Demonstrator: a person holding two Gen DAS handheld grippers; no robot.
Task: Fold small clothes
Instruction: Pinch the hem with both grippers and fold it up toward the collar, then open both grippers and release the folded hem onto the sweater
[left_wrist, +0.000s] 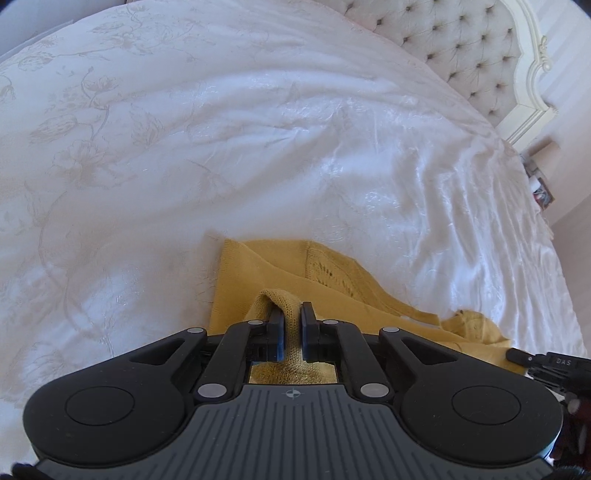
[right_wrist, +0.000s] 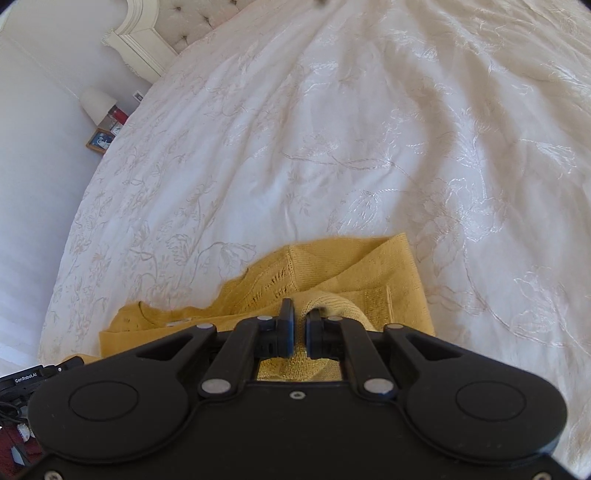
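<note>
Two tools, left tool (left_wrist: 291, 314) and right tool (right_wrist: 300, 314), each pinching yellow knit garment (left_wrist: 258, 273) on bedspread (left_wrist: 258, 147)

Home bedroom: bed (left_wrist: 258, 147), tufted headboard (left_wrist: 461, 40)

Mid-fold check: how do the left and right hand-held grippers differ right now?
The left hand-held gripper has blue pads and a ribbed grey body; the right hand-held gripper looks all black. Left pinches the yellow knit garment squarely between both fingers; right's fold bulges around one finger. Both are shut on it.
</note>
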